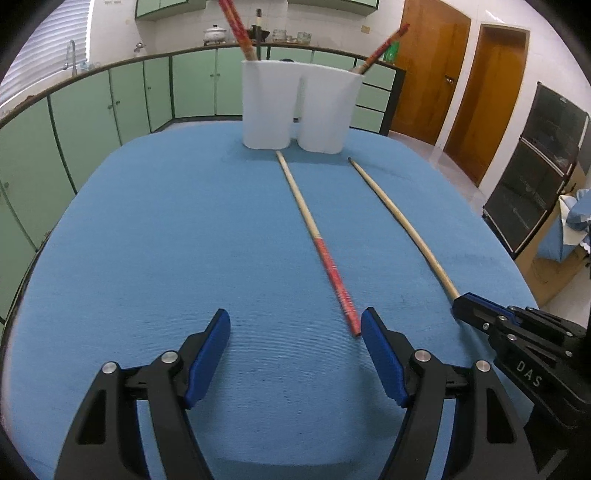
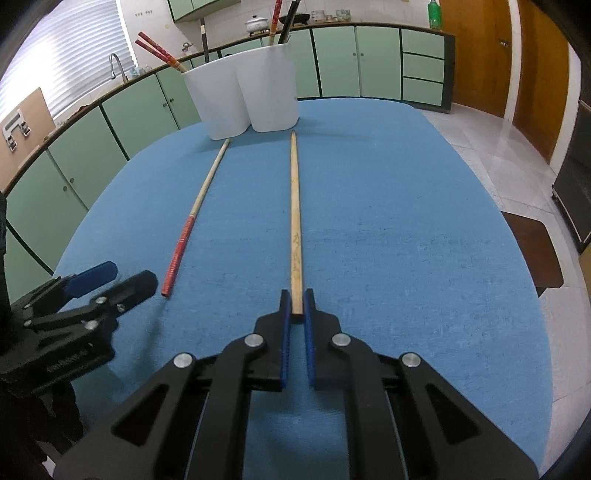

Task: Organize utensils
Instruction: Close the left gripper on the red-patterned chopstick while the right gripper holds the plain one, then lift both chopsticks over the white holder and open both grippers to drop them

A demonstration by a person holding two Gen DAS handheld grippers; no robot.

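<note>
A: Entry, right gripper (image 2: 297, 301). Fingers pinching the near end of the plain wooden chopstick (image 2: 294, 206). The stick runs straight away from the fingers across the blue surface (image 2: 406, 240), its far tip just short of the white holder (image 2: 240, 96).

B: Confirmed from the left wrist view. The right gripper (image 1: 465, 306) enters at the lower right, closed over the end of the plain chopstick (image 1: 395, 218). Whether the stick rests on the cloth or is slightly raised, cannot tell.

A: Left gripper (image 1: 295, 328). Fingers spread wide, nothing between them. The red-handled chopstick (image 1: 314, 236) lies on the surface; its red end sits just beside the inner face of the right-hand finger (image 1: 380, 354). Contact not resolvable.

B: In the right wrist view the left gripper (image 2: 110, 282) is at the lower left, spread, with the red-handled chopstick (image 2: 195, 210) just to its right, red end nearest it, pale tip pointing at the holder.

A: The two sticks lie roughly side by side, apart, both tips toward the holder.

B: The holder has two joined white compartments at the far edge of the surface. Red chopsticks (image 1: 236, 27) stand tilted in the left one, and another red chopstick (image 1: 384, 48) leans out of the right one.
</note>
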